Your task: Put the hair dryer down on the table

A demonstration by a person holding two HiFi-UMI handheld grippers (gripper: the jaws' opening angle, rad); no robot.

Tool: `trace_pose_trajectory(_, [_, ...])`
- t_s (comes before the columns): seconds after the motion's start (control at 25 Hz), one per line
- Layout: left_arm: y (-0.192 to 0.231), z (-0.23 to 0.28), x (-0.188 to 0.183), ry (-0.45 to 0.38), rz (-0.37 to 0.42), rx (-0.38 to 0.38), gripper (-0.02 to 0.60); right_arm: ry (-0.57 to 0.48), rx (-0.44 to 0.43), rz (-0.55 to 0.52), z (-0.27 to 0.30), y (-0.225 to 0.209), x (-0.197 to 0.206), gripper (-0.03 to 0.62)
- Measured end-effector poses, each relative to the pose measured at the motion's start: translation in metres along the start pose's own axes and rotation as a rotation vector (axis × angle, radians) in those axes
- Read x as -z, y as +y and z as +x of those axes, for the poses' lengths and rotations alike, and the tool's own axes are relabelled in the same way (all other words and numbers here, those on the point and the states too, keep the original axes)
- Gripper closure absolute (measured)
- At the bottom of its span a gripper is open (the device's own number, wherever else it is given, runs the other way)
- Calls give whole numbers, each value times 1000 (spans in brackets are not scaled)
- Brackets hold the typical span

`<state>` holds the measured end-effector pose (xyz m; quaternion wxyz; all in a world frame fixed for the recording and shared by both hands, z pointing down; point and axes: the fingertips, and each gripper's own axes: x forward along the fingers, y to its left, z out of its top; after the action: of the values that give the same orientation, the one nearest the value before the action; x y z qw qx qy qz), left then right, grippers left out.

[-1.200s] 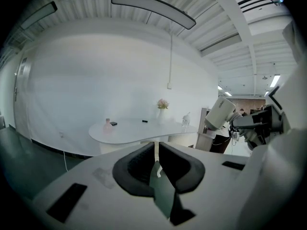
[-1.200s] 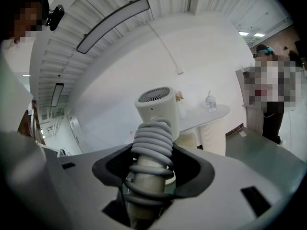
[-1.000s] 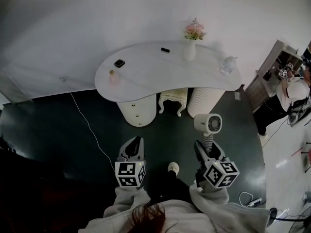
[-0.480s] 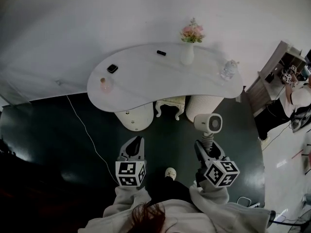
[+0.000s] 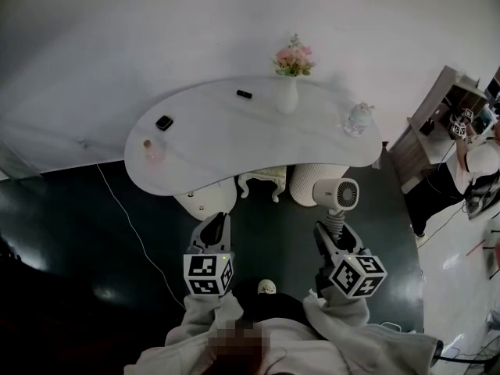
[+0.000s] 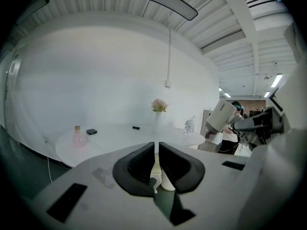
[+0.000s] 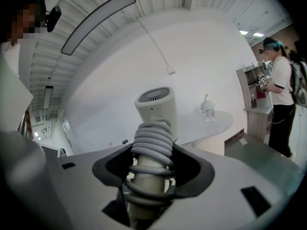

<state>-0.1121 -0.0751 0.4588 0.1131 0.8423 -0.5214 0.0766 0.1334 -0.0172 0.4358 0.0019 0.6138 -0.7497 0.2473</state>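
Note:
A cream hair dryer (image 5: 337,195) with its grey cord coiled round the handle stands upright in my right gripper (image 5: 331,233), which is shut on the handle (image 7: 149,176). Its round grille (image 7: 154,95) faces away from me. The white curved table (image 5: 234,143) lies ahead, its near edge just beyond the dryer's head in the head view. My left gripper (image 5: 214,230) hangs beside it over the dark floor, jaws nearly together with nothing between them (image 6: 157,163).
On the table stand a white vase of pink flowers (image 5: 287,92), a clear bottle (image 5: 356,120), a pink bottle (image 5: 152,150) and two small dark things (image 5: 163,122). A stool (image 5: 262,183) and a ribbed white pedestal (image 5: 312,183) sit underneath. A person (image 5: 469,170) stands at shelves on the right.
Both grippers and the dryer have come closer to the table, which has slid down and left in the head view. The grip on the dryer is unchanged.

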Motion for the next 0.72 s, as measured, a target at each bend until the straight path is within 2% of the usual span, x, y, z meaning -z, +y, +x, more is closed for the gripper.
trace_pose_trajectory(0.44, [-8,7,22,67,6,23,545,39,16,48,-3,-11,21,298])
trace_pose_trajectory(0.72, [-16,27,24,79,12,49,545,44,26,56,8,-22,21,298])
